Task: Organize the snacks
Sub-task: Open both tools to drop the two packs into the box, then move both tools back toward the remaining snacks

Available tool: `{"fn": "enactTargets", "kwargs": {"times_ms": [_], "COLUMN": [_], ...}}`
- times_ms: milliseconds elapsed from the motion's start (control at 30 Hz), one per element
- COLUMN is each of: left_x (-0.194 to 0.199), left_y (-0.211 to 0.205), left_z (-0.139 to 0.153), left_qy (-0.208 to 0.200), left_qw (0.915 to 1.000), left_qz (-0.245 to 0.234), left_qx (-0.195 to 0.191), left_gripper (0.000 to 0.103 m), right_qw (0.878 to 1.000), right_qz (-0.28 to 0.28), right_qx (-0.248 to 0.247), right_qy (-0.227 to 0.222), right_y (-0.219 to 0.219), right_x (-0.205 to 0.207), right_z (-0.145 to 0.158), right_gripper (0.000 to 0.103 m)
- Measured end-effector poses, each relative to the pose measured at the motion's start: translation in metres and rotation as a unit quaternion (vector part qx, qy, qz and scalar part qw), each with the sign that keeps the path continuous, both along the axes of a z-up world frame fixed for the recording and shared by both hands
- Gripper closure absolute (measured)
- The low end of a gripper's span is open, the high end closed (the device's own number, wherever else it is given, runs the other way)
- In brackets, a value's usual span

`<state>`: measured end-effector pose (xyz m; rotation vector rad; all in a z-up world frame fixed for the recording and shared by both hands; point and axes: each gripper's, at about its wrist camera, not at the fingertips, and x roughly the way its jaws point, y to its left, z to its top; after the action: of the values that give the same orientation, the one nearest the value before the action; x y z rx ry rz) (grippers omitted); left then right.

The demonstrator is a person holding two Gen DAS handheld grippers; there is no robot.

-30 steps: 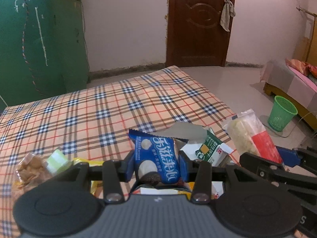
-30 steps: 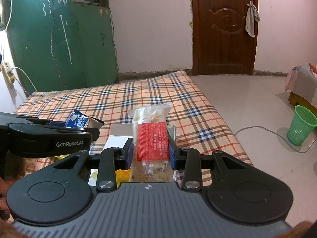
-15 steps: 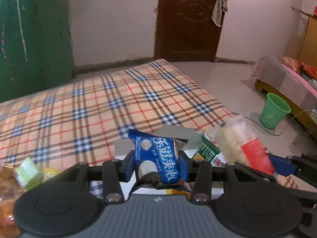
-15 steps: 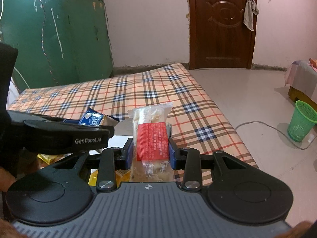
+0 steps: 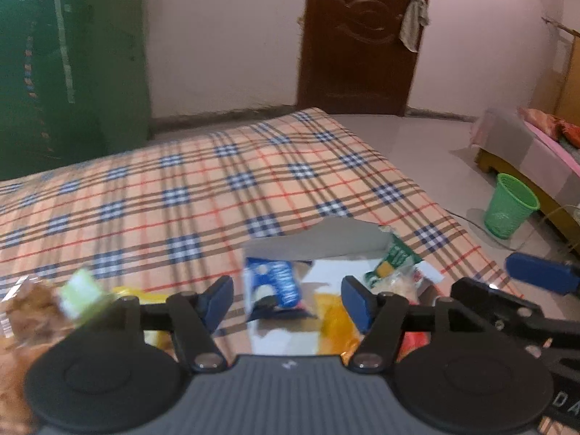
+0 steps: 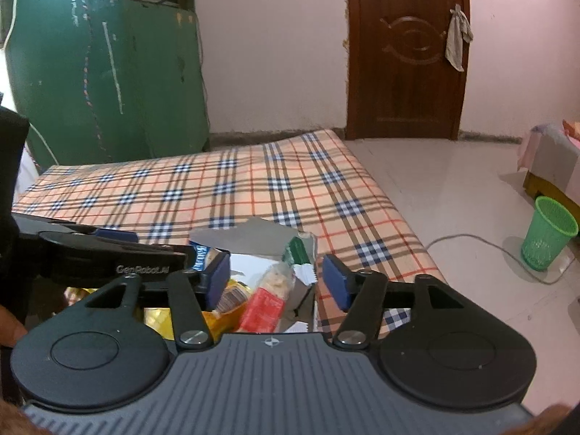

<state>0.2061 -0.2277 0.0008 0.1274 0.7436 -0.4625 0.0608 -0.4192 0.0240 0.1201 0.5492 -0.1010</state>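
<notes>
Over the open cardboard box (image 6: 253,233) on the plaid cloth (image 6: 217,188), the left gripper (image 5: 288,299) has just been opening; its jaws stand apart, and the blue snack packet (image 5: 277,282) lies loose between them in the box. Right of it, the right gripper (image 6: 277,281) has also just been opening, jaws wide, with the red-labelled packet (image 6: 266,299) free in the box.

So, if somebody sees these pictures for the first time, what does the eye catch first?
Probably the plaid cloth that fills the middle. Then the open box at its near edge, with the blue packet and red packet lying in it below both opened tongs. Also the green basket on the floor, far right.
</notes>
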Motion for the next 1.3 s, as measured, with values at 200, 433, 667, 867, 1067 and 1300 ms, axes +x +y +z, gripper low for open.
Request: {"fn": "enactTargets", "kwargs": {"times_ms": [200, 433, 667, 867, 1067, 1300], "left_x": [-0.020, -0.043, -0.058, -0.067, -0.074, -0.079], "left_y": [0.036, 0.078, 0.113, 0.136, 0.157, 0.177], "left_z": [0.009, 0.020, 0.029, 0.031, 0.031, 0.031], "left_qy": [-0.013, -0.020, -0.026, -0.029, -0.028, -0.029], "left_qw": [0.9986, 0.9955, 0.9919, 0.9891, 0.9861, 0.9834], "left_qz": [0.042, 0.085, 0.121, 0.143, 0.163, 0.179], "left_qx": [0.030, 0.037, 0.028, 0.023, 0.018, 0.010], "left_gripper": [0.031, 0.029, 0.029, 0.028, 0.028, 0.028], "right_qw": [1.000, 0.998, 0.996, 0.994, 0.992, 0.989], "right_qz": [0.024, 0.060, 0.088, 0.106, 0.126, 0.148], "right_qx": [0.001, 0.001, 0.000, -0.001, -0.008, -0.016], "right_qy": [-0.006, -0.009, -0.011, -0.010, -0.009, -0.004], "right_y": [0.022, 0.058, 0.094, 0.118, 0.141, 0.167], "right_x": [-0.007, -0.014, -0.014, -0.012, -0.007, -0.002], "right_z": [0.008, 0.015, 0.023, 0.027, 0.028, 0.024], "right_gripper": [0.012, 0.009, 0.009, 0.009, 0.008, 0.007]}}
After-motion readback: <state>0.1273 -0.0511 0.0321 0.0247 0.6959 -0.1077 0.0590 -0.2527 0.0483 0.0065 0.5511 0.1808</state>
